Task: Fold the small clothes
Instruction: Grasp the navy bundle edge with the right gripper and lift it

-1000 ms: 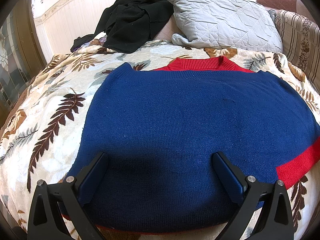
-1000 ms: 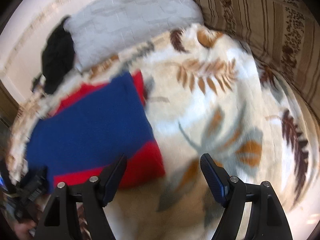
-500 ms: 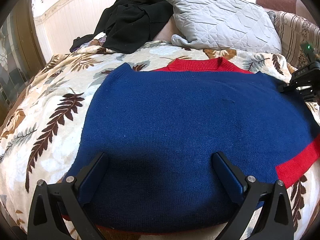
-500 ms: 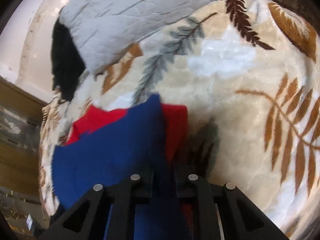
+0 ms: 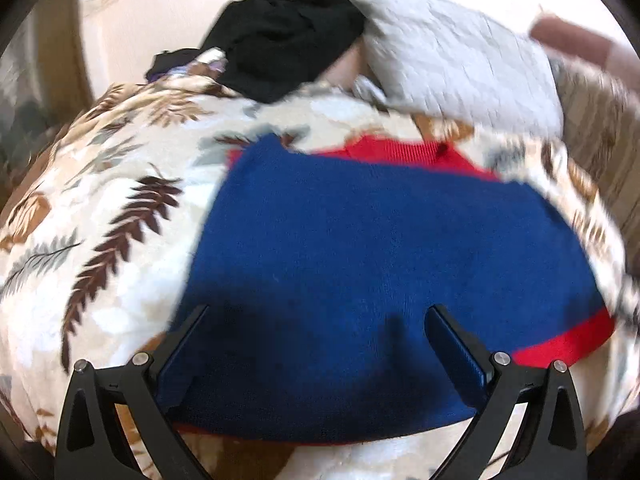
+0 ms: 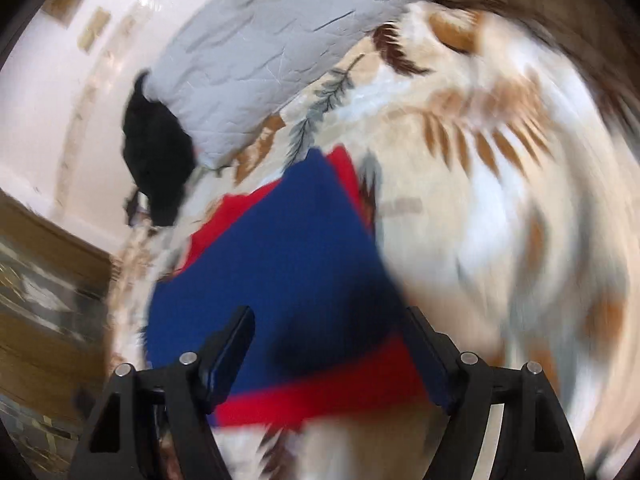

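The left gripper (image 5: 316, 316) is open, its fingers wide apart above the near part of the sweater (image 5: 380, 248). The sweater lies flat on the blanket (image 5: 100, 208), blue with red bands. The right gripper (image 6: 330, 324) has just been opening; its jaws stand apart over the sweater's red hem. Beyond both grippers lie a pillow (image 5: 460, 60) and black clothes (image 5: 280, 36).

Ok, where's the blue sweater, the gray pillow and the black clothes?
blue sweater (image 5: 380, 248), left wrist view, middle of its blue body.
gray pillow (image 5: 460, 56), left wrist view, middle of its quilted face.
black clothes (image 5: 280, 36), left wrist view, centre of the heap.
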Available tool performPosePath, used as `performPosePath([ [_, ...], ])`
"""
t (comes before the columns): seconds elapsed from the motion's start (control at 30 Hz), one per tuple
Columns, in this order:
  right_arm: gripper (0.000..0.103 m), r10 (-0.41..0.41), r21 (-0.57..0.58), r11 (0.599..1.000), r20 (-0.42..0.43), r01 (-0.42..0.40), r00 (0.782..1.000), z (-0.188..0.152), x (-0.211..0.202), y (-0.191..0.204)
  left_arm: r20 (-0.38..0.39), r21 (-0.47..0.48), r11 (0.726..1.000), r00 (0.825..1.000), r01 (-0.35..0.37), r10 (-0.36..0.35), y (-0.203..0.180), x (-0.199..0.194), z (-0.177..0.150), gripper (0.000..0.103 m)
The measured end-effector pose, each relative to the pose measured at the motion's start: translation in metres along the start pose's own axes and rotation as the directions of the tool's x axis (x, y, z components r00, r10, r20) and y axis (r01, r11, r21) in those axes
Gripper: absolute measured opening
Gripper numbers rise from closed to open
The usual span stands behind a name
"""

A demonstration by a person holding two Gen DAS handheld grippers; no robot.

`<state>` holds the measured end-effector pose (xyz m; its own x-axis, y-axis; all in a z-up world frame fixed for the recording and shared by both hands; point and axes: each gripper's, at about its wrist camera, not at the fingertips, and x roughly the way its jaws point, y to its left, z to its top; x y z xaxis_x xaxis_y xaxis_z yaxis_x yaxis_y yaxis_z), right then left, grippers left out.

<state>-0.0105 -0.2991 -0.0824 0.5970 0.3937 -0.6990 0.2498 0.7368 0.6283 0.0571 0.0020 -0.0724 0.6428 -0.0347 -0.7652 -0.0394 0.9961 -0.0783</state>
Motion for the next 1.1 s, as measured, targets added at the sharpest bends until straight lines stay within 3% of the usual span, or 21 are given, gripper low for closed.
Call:
performPosePath([
  [0.1, 0.079, 0.056, 0.081, 0.995, -0.045, -0.052, 0.997, -0.028, 0.006, -0.012, -0.012, -0.016, 1.000, 1.000, 0.011, -0.011, 0.001, 0.000, 0.005, 0.103],
  [0.2, 0.079, 0.063, 0.121, 0.991, -0.051, -0.057, 0.997, -0.027, 0.025, -0.016, -0.135, 0.041, 0.999, 0.991, -0.008, 0.013, -0.008, 0.028, 0.002, 0.103],
  [0.23, 0.079, 0.079, 0.134, 0.988, -0.031, -0.075, 0.996, -0.020, 0.029, -0.018, -0.159, 0.075, 0.996, 0.986, -0.044, 0.056, -0.012, 0.035, 0.000, 0.103],
  [0.33, 0.079, 0.089, 0.194, 0.977, 0.000, -0.088, 0.996, -0.010, 0.032, -0.023, -0.123, 0.044, 0.999, 0.992, -0.023, 0.029, -0.012, 0.023, 0.005, 0.103],
  [0.43, 0.078, 0.070, 0.183, 0.980, 0.017, -0.072, 0.997, -0.007, 0.032, -0.022, -0.104, -0.006, 1.000, 0.995, -0.003, 0.002, -0.011, 0.017, 0.014, 0.103],
  [0.73, 0.076, 0.061, 0.163, 0.984, 0.033, -0.066, 0.998, -0.003, 0.033, -0.021, -0.132, 0.014, 0.999, 0.990, -0.042, 0.043, -0.013, 0.030, 0.014, 0.103],
  [0.83, 0.063, 0.044, 0.125, 0.991, 0.038, -0.048, 0.998, -0.001, 0.033, -0.015, -0.117, 0.019, 0.999, 0.992, -0.041, 0.043, -0.016, 0.027, 0.016, 0.103],
  [1.0, 0.063, -0.002, 0.125, 0.992, 0.031, -0.002, 1.000, 0.001, 0.039, -0.017, -0.104, 0.028, 0.999, 0.994, -0.027, 0.030, -0.022, 0.027, 0.020, 0.103],
  [1.1, 0.064, 0.002, 0.138, 0.990, 0.029, -0.006, 1.000, 0.002, 0.041, -0.020, -0.170, 0.076, 0.996, 0.984, -0.048, 0.061, -0.027, 0.050, 0.012, 0.103],
])
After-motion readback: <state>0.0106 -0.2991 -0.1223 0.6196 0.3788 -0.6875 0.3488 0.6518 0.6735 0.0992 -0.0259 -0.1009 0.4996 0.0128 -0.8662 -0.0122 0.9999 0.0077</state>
